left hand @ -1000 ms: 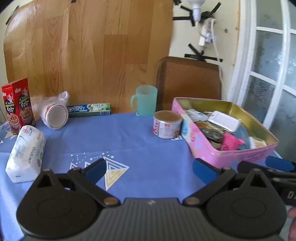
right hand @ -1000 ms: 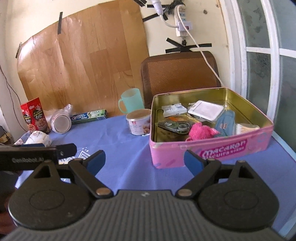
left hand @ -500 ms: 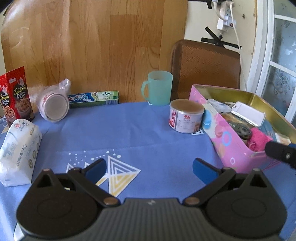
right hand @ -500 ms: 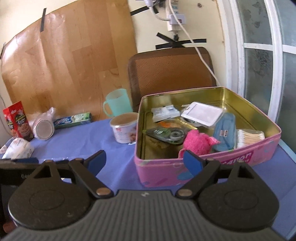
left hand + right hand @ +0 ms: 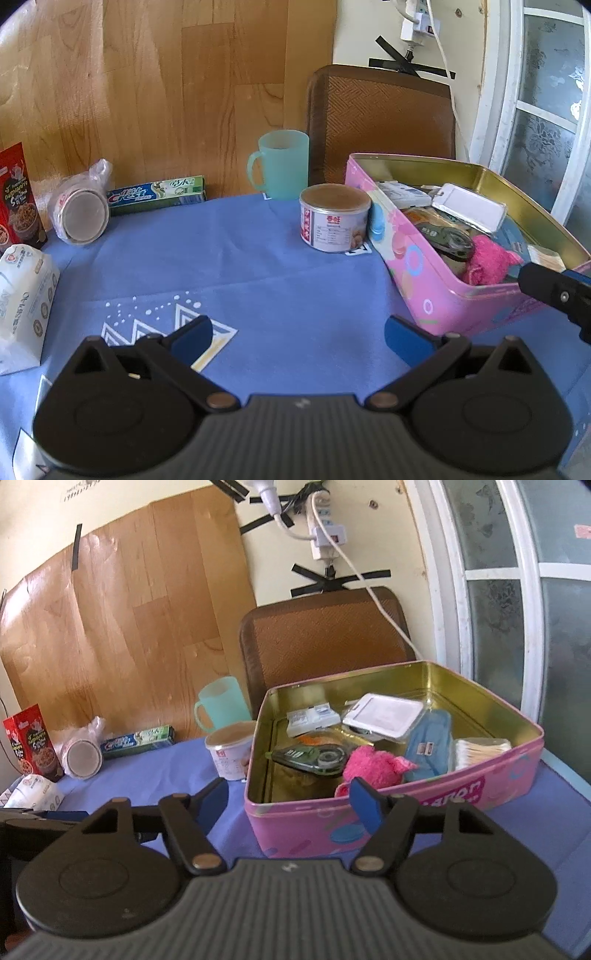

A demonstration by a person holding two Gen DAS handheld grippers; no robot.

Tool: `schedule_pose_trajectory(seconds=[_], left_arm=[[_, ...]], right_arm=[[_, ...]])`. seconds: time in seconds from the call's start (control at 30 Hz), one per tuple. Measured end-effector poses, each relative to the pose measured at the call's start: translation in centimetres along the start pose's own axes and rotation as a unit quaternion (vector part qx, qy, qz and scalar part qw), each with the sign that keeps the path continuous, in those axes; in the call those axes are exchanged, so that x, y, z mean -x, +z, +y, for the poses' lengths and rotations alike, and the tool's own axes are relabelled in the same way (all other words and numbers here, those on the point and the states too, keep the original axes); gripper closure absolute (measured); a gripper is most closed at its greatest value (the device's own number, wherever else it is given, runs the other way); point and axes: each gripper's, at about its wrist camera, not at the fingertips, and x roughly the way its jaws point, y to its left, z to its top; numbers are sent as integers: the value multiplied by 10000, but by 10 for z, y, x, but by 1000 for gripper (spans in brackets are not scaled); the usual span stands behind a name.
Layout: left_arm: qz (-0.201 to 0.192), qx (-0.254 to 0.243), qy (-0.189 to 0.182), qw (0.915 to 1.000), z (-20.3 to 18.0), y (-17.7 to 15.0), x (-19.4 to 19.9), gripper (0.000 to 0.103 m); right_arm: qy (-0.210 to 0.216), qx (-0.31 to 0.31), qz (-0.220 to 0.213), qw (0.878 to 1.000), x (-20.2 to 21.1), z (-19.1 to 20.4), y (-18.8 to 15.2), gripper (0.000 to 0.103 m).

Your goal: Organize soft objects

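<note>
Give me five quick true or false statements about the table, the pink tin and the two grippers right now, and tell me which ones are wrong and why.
1. The pink plush toy lies inside the pink tin. True.
2. The right gripper is shut on the plush toy. False: its jaws are open and hold nothing.
3. The green mug lies on its side. False: it stands upright behind the food can.
4. The toothpaste box lies flat on the blue tablecloth near the wooden panel. True.
5. The left gripper holds the tissue pack. False: it is open and empty; the pack lies apart, to its left.
</note>
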Motion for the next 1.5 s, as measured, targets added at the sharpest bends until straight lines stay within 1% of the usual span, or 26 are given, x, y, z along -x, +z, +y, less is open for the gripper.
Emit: schedule_pose_trajectory(seconds=[0.23, 0.4, 0.47, 0.57, 0.67, 0.73, 0.83, 0.97, 1.1, 1.33, 1.5], left_arm=[[80, -133, 158, 9998, -12, 1, 5, 0], [1, -188, 236, 9995, -23, 7, 12, 0], [35, -221, 282, 9994, -29, 7, 12, 0], [73, -263, 335, 9991, -36, 8, 15, 0], [22, -336, 428, 9985, -39, 6, 19, 0], [110, -353, 486, 9981, -40, 4, 16, 0], [221, -280, 530, 9980, -36, 0, 15, 0], [235, -169, 577, 9979, -27, -4, 18, 0], [238, -74, 520, 9983, -15, -9, 23, 0], [279, 249, 437, 9983, 9, -17, 28, 0], [250, 390, 375, 9982, 22, -23, 31, 0]], right_arm=[[156, -101, -105, 9998, 4, -6, -6, 29], [323, -185, -55, 9993, 5, -14, -6, 29], [377, -200, 74, 9991, 4, -17, -7, 29], [521, -340, 400, 9973, 5, -19, -7, 28], [586, -301, 437, 9969, 11, -17, -8, 28], [613, -306, 496, 9964, 12, -15, -10, 28], [631, -351, 624, 9954, 9, -13, -11, 28], [637, -330, 610, 9956, 9, -7, -12, 28], [670, -159, 641, 9956, 10, 7, -13, 28], [701, 2, 804, 9943, 8, 26, -15, 28], [600, 107, 831, 9947, 9, 35, -15, 28]])
